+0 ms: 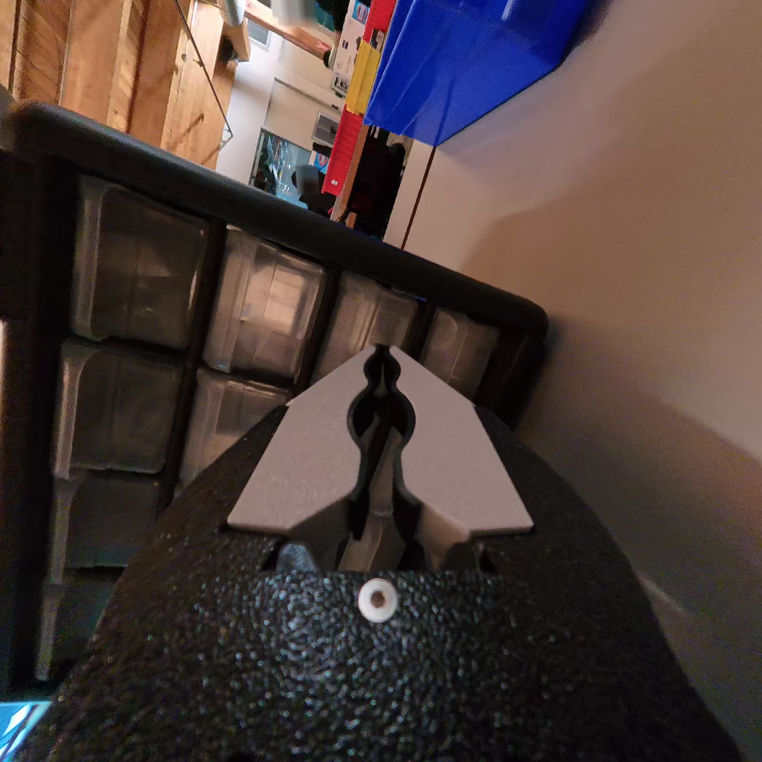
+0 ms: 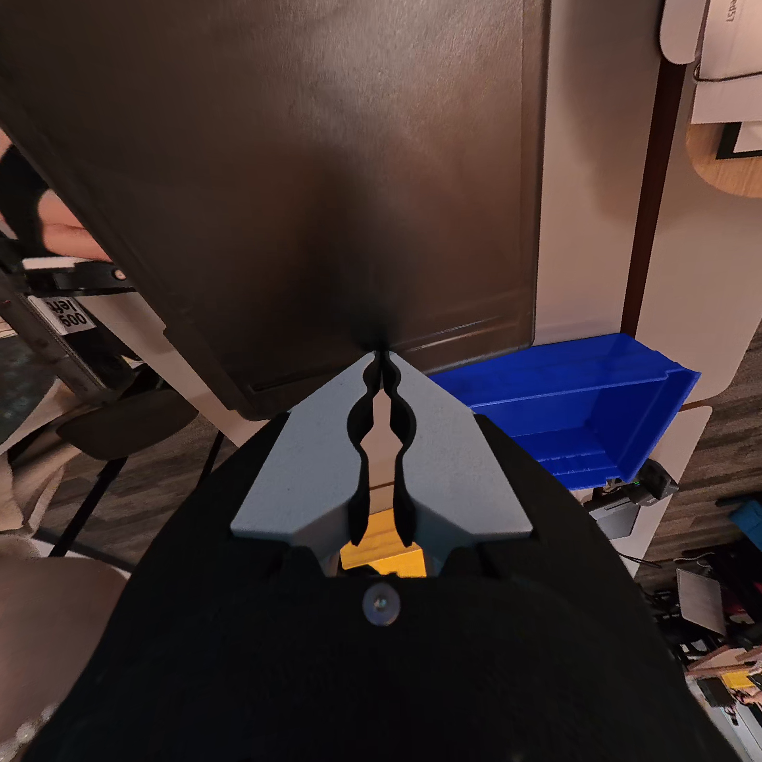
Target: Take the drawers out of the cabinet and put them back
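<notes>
A black cabinet (image 1: 288,231) holds rows of clear plastic drawers (image 1: 140,264); the view is tilted. My left gripper (image 1: 383,350) is at the third drawer (image 1: 371,309) of the top row, its jaws closed on a thin pale tab of that drawer's front. In the right wrist view the cabinet's plain dark side panel (image 2: 330,165) fills the upper part. My right gripper (image 2: 381,354) is shut and empty, its tips against that panel near its lower edge.
A blue plastic bin (image 2: 577,412) lies beside the cabinet on the white table (image 2: 585,206); it also shows in the left wrist view (image 1: 462,62). A hand (image 2: 62,231) and the other gripper's body (image 2: 74,280) are at the left. A yellow object (image 2: 383,548) shows below the fingers.
</notes>
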Demonstrator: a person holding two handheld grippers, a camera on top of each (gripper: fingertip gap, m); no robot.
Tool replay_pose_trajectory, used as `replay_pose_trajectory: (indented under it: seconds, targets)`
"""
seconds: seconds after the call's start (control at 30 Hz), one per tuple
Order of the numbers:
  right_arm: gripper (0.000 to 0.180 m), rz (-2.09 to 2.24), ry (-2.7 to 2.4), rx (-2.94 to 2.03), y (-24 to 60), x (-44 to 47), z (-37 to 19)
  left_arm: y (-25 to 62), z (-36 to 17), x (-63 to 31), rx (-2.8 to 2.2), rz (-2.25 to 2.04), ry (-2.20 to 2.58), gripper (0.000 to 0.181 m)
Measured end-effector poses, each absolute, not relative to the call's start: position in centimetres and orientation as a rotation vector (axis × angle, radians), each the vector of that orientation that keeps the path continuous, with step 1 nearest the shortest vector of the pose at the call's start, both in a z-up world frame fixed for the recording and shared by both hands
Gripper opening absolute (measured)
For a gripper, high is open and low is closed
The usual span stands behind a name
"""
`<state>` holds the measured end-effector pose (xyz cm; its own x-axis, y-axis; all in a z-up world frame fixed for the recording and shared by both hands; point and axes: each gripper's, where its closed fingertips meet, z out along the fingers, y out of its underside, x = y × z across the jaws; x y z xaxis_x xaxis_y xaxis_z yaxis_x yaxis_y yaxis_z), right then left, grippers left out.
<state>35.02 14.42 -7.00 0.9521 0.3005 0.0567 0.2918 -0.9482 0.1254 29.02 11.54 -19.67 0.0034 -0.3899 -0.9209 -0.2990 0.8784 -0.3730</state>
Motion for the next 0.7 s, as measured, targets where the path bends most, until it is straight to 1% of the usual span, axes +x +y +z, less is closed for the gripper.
replay_pose_trajectory:
  seconds: [0.27,0.37,0.47,0.6,0.63,0.67,0.7]
  targets:
    - [0.000,0.164,0.460,2.999,14.5,35.1,-7.0,11.3,-19.4,28.8,-0.552,-0.132,1.560,0.000]
    - [0.000,0.215,0.460,3.006,14.5,35.1,-7.0,10.5,-18.4,27.3,-0.551,-0.240,1.553,0.000]
    - [0.000,0.295,0.466,3.030,14.5,35.2,-6.9,11.0,-16.1,24.7,-0.610,-0.416,1.500,0.000]
    - [0.000,0.494,0.567,3.083,14.7,35.3,-6.9,14.9,-10.2,20.7,-0.696,-0.604,1.354,0.000]
    - [0.005,0.594,0.573,3.111,14.9,35.6,-6.7,16.5,-8.7,19.8,-0.723,-0.633,1.321,0.000]
    - [0.035,0.848,0.547,3.136,15.5,37.1,-5.7,18.1,-7.4,19.0,-0.757,-0.661,1.294,0.001]
    - [0.069,1.102,0.534,3.174,16.1,38.1,-4.4,19.8,-6.2,18.3,-0.801,-0.689,1.269,0.003]
